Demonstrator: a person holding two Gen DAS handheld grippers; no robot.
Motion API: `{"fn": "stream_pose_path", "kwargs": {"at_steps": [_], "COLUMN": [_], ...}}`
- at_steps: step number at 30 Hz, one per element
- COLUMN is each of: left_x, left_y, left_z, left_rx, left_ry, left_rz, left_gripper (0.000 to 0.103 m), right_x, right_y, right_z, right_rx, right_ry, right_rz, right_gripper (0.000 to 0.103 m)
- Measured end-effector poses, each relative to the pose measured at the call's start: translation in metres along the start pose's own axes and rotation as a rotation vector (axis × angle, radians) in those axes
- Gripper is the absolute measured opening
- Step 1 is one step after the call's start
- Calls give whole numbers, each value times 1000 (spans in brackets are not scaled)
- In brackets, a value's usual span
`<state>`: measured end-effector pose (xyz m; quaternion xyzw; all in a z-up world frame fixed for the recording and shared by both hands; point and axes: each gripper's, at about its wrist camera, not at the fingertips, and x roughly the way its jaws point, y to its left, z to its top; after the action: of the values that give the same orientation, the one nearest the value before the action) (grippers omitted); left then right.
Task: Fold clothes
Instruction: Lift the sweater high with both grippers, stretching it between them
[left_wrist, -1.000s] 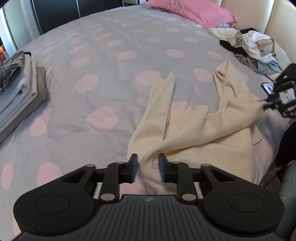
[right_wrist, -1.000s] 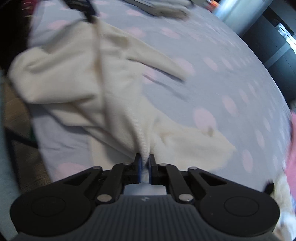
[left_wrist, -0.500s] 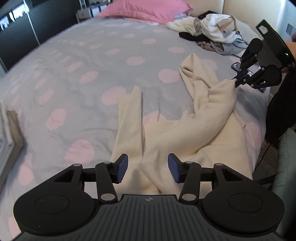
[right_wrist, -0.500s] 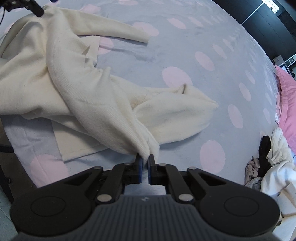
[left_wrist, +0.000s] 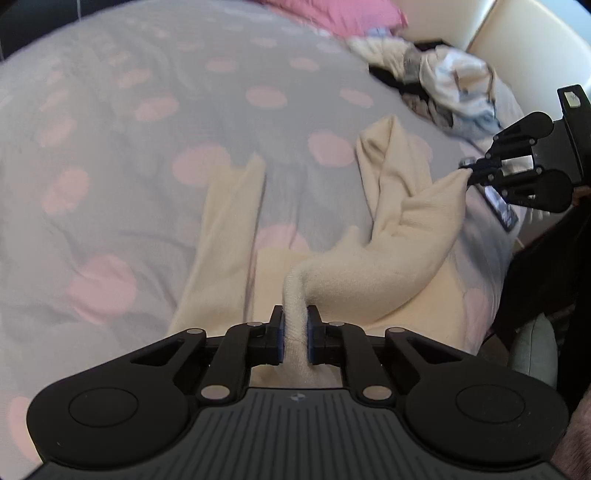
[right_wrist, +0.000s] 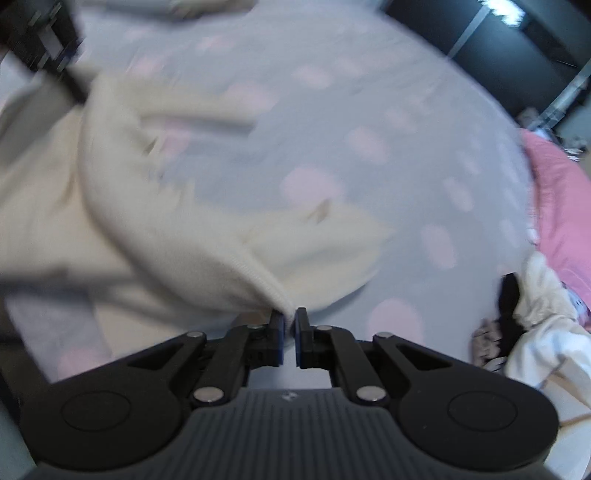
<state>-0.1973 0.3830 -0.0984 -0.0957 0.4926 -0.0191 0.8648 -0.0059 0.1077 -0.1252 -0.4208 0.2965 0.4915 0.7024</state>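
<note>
Sweater (left_wrist: 373, 258), cream knit, bunched on spotted bedspread (left_wrist: 147, 147), stretched between both grippers.
Left gripper (left_wrist: 295, 338) clamps a thick fold; right gripper (right_wrist: 289, 341) nearly closed, pinching the ribbed edge. Only the left view shows sleeves ahead; clothes pile (right_wrist: 535, 332) right of right gripper. Right view heavily blurred.

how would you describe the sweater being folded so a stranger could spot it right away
On the grey bedspread with pink dots, look at the near edge. The cream sweater sprawls there, sleeves out, pinched by both tongs; the clothes pile by the pink pillow is mixed colours and untouched.
</note>
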Motion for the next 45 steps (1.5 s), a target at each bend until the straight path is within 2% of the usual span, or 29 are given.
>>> {"fn": "stream_pose_path", "kwargs": {"at_steps": [5, 7, 10, 15, 17, 20, 23, 27, 30, 35, 39, 42, 45], "left_x": [-77, -114, -165, -247, -275, -306, -327, -343, -349, -361, -368, -342, -313], "left_y": [-10, -15, -30, -62, -80, -105, -131, -158, -170, -186, -180, -153, -125], "left_z": [30, 43, 57, 68, 68, 68, 64, 55, 45, 22, 21, 32, 44], "left_rx": [-26, -34, -28, 6, 25, 43, 66, 77, 84, 95, 73, 25, -26], "left_ry": [-221, -331, -481, -712, -794, -878, -926, -962, -955, -966, -981, -908, -827], "left_rz": [72, 90, 135, 191, 221, 252, 262, 254, 259, 279, 287, 302, 318], "left_gripper": [8, 8, 8, 8, 8, 8, 7, 7, 7, 7, 7, 7, 7], "right_x": [-57, -87, -135, -216, -242, -279, -314, -356, -379, -405, -413, -402, -367], "right_y": [-43, -51, -58, -70, -69, -63, -56, -47, -38, -13, -5, -7, -11], "right_z": [27, 43, 68, 94, 98, 99, 94, 78, 59, 34, 32, 42, 54], "right_rx": [125, 115, 105, 193, 209, 228, 239, 267, 292, 274, 241, 239, 245], "right_ry": [-186, -266, -400, -627, -702, -798, -881, -925, -949, -1008, -1038, -1012, -929], "right_rz": [-117, -200, -337, -471, -520, -586, -639, -607, -584, -604, -597, -561, -495], "right_gripper": [6, 6, 6, 6, 6, 6, 6, 6, 6, 6, 6, 6, 6]}}
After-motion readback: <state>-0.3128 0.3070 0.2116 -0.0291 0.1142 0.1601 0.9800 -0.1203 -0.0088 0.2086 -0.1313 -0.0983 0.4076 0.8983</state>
